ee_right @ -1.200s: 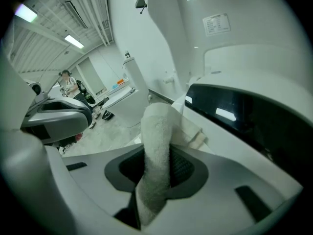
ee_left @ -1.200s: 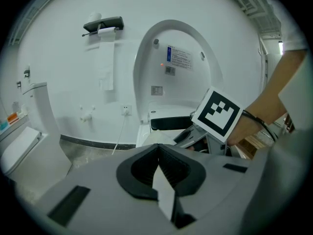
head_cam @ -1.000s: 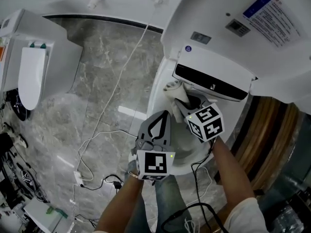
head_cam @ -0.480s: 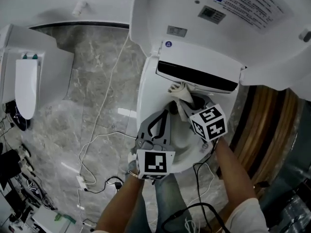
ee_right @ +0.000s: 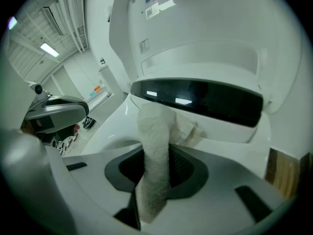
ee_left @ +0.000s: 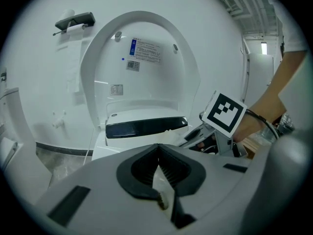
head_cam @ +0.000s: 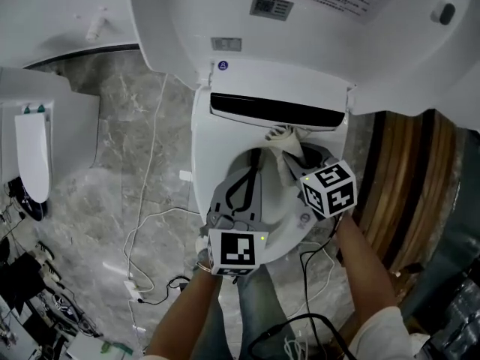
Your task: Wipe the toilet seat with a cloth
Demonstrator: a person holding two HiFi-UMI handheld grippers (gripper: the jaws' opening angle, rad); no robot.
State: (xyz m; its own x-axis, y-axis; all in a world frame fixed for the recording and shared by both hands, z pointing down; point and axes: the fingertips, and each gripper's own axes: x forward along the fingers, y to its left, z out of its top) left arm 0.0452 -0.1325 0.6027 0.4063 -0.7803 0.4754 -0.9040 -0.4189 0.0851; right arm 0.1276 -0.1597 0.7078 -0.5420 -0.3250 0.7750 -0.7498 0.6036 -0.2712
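right gripper fingers pinch the cloth at the rear of the toilet seat; left gripper fingers pressed together.

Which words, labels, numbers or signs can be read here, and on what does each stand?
None of the print can be read.
Blue-edged white sticker on the raised white toilet lid: lines of print, too small to read.
Small grey label on the same lid: too blurred.
Small pale label near the lid's hinge: too blurred.
Round blue mark on the white housing behind the seat: too small.
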